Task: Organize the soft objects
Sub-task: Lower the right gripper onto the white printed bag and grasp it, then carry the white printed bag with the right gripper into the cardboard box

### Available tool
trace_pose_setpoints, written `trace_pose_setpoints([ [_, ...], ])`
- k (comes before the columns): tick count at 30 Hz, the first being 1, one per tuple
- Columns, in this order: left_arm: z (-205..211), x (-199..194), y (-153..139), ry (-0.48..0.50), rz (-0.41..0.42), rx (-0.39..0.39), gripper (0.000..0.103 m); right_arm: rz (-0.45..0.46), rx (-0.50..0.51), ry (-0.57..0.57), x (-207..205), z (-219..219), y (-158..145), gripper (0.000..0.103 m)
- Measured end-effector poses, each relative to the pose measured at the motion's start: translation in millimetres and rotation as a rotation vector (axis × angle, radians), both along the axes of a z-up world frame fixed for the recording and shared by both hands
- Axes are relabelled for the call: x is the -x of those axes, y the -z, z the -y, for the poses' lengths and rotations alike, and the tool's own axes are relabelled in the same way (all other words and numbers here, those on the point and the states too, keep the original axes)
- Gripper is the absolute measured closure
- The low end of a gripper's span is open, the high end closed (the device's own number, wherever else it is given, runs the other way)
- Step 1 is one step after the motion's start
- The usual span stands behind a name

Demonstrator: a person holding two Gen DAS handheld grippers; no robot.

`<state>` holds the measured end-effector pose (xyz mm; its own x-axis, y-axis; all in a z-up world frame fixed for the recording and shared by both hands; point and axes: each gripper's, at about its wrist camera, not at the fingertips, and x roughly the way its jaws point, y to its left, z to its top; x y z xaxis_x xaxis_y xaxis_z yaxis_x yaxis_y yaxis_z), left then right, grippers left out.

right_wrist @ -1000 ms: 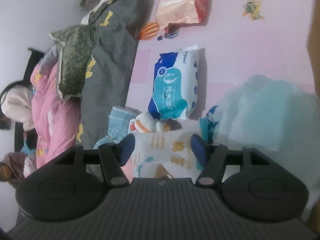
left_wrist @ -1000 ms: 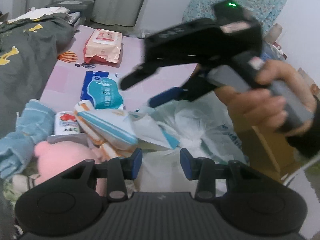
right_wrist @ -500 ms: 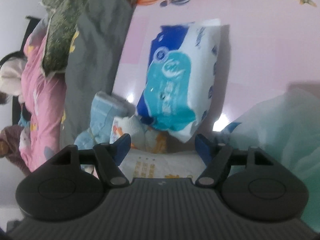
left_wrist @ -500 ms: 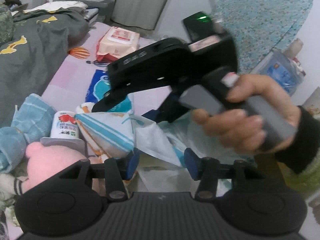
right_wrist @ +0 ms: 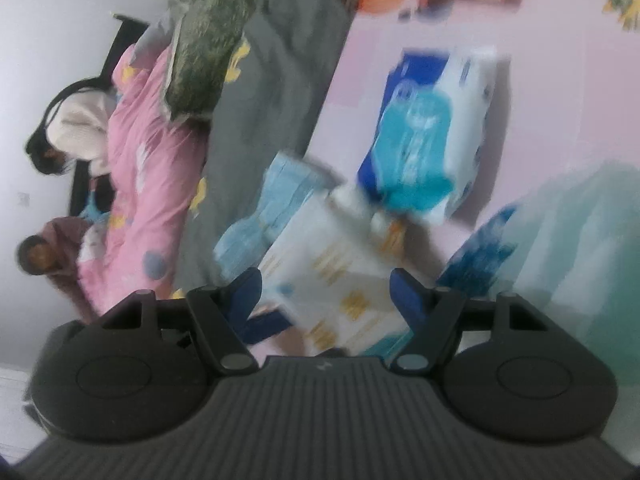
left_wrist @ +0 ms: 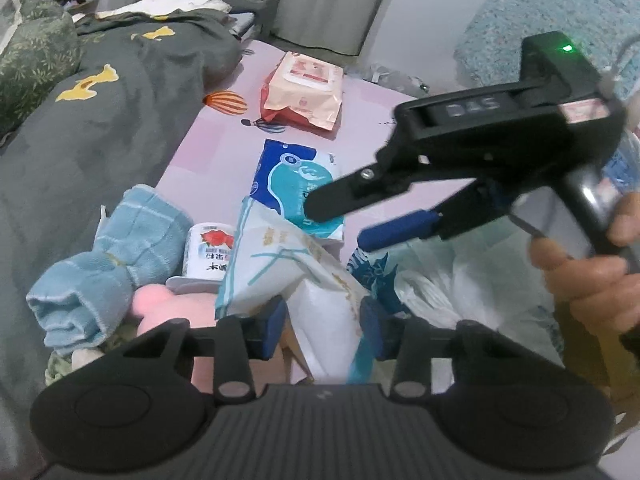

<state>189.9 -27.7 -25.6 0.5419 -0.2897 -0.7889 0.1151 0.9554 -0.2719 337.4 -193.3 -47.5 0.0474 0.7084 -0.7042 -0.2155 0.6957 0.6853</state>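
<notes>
A white tissue pack with blue stripes and gold print [left_wrist: 288, 264] stands tilted between the fingers of my left gripper [left_wrist: 322, 320], which closes on its lower part. My right gripper [left_wrist: 344, 216] hovers open above and right of it, with nothing between its fingers. In the blurred right wrist view the same pack [right_wrist: 332, 268] lies ahead of the open right gripper [right_wrist: 324, 292]. A blue-and-teal tissue pack [left_wrist: 298, 184] and a pink pack [left_wrist: 306, 92] lie on the pink sheet further back. A blue towel [left_wrist: 108, 260] and a pink plush [left_wrist: 160, 304] lie left.
A small white can with red print [left_wrist: 210, 250] stands by the towel. A white plastic bag [left_wrist: 460, 292] lies right. A grey quilt [left_wrist: 88, 132] and green pillow [left_wrist: 32, 52] fill the left. Two people sit beyond the pink quilt [right_wrist: 132, 184].
The striped pack has come up between my left fingers. The right gripper has swung from over the pile up and to the right, still open.
</notes>
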Motion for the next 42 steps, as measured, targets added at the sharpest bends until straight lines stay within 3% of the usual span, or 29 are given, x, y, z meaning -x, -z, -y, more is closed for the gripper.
trace_pose_setpoints([
  [5,-3,-1,1,-0.025,0.0,0.002,0.065,-0.062,0.003,0.03,-22,-8,31,0.032],
  [10,-1,-3,1,-0.027,0.019,-0.011,0.074,-0.085,-0.072,0.044,-21,-18,44,0.032],
  [15,2,6,-14,0.002,0.082,-0.029,0.082,-0.031,-0.076,0.01,-2,-26,22,0.038],
  [23,22,29,-60,0.08,0.213,-0.064,0.082,0.073,-0.155,0.071,30,14,-34,0.047],
  [28,60,37,-81,0.183,0.268,-0.067,0.082,0.15,-0.187,0.164,62,68,-65,0.051],
  [32,115,31,-94,0.299,0.288,-0.056,0.082,0.204,-0.19,0.279,90,134,-83,0.051],
  [40,255,-8,-89,0.542,0.225,-0.004,0.08,0.227,-0.134,0.59,129,285,-83,0.05],
  [42,288,-25,-86,0.554,0.207,0.017,0.071,0.22,-0.115,0.661,130,318,-79,0.05],
])
